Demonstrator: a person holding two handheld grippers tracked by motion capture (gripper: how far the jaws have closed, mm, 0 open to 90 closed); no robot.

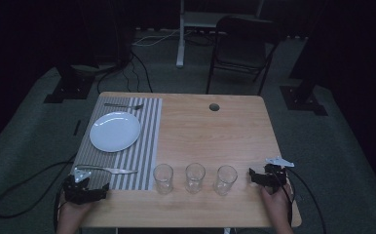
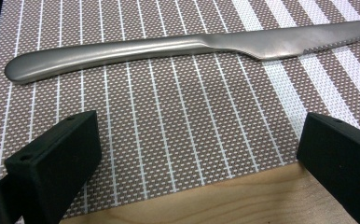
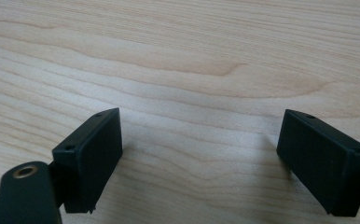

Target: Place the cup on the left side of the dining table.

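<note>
Knife (image 2: pixel 169 49): lies flat on the striped placemat (image 2: pixel 178 126), just past the left tool, handle toward 9 o'clock in the left gripper view.
Left tool (image 1: pixel 84 190): jaws spread wide, nothing between them, at 7 o'clock on the worktop (image 1: pixel 215 126).
Right tool (image 1: pixel 268 176): jaws apart over bare wood, at 4 o'clock.
Glasses (image 1: pixel 195 178): three in a row between the tools, seemingly empty in the dim light.
Plate (image 1: pixel 115 131): on the placemat, 10 o'clock.

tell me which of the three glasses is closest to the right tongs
The glass at the right end of the row: it stands beside the right tongs, while the middle glass and the left glass stand farther off.
</note>
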